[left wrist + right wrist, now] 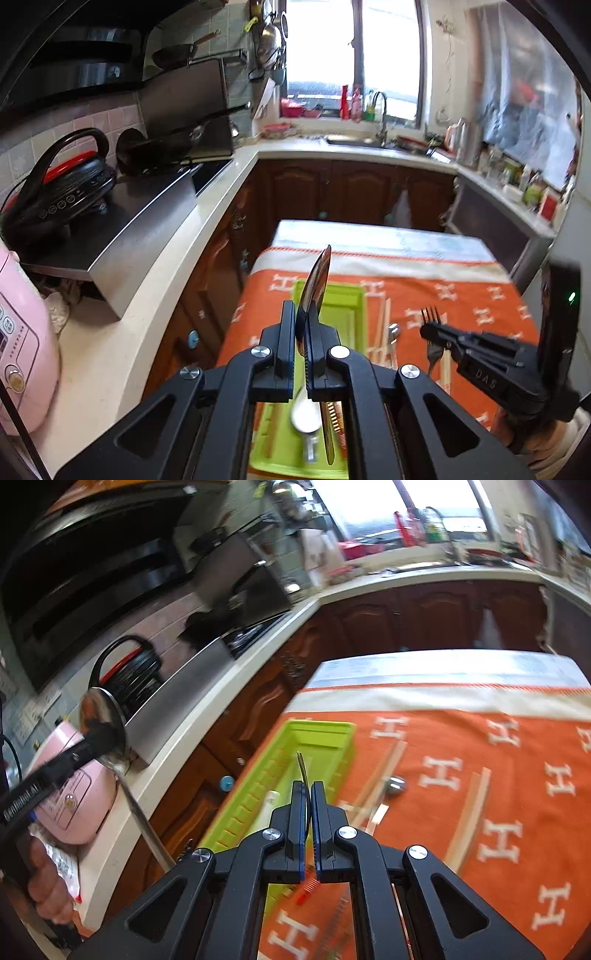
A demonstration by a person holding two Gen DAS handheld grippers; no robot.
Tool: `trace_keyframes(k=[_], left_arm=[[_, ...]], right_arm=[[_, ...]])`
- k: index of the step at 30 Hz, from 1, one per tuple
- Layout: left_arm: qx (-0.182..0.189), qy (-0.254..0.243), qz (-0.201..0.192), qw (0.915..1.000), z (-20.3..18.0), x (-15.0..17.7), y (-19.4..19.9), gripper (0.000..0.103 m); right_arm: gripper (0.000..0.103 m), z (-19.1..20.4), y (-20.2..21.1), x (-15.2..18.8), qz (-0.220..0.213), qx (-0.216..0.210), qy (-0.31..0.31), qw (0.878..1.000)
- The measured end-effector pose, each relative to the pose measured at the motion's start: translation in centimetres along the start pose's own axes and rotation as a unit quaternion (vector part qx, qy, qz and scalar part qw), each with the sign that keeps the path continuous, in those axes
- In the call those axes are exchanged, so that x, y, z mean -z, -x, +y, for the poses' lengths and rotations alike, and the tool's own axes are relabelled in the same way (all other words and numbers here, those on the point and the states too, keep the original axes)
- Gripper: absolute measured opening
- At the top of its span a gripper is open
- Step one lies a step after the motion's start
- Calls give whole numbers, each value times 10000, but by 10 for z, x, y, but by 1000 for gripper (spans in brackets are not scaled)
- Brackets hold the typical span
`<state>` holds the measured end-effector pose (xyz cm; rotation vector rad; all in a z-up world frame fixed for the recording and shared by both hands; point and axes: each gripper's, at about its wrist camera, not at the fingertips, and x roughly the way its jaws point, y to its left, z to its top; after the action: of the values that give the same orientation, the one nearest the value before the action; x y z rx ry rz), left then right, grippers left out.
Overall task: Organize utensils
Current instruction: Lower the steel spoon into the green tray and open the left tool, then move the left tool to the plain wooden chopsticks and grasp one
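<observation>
Spoon (314,291) clamped in left gripper (302,328) fingers, fork (303,771) in right gripper (307,812) fingers, above green tray (325,734); chopsticks (384,779) beside it.

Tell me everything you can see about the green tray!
The green tray is a long, bright lime box that looks like plastic, with raised walls and a row of small ribs along its left wall. It lies flat on the orange cloth with white H shapes, near the cloth's left edge. In the left wrist view a white spoon and a dark-handled utensil lie inside it. Chopsticks rest on the cloth just to its right. Neither gripper touches it.
</observation>
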<state>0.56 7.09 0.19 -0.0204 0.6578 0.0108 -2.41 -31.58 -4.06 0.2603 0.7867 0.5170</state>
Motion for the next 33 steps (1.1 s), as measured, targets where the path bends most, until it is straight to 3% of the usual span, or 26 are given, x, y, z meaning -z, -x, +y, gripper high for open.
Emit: trace_keyframes(k=[7,17,22,31,33], left_arm=[[9,-24,523,9986,3,13,-54,2],[327,254,1003,9941,6,31,-129,3],[383,574,1142,9911,11,34,-151,10],[444,637,1247,9892,7,37,-152,35],[465,600,1242,9894,1,37,-148,45]], right_arm=[[3,46,-55,-3,235,8,512,9984],[4,15,-132,2,812,163,372,9959],[21,-3,-146,-2,866,205,137,9959],[22,-22,-129,-10,708,282,-182,9969],[22,-29,-121,-10,733,251,-315,9965]])
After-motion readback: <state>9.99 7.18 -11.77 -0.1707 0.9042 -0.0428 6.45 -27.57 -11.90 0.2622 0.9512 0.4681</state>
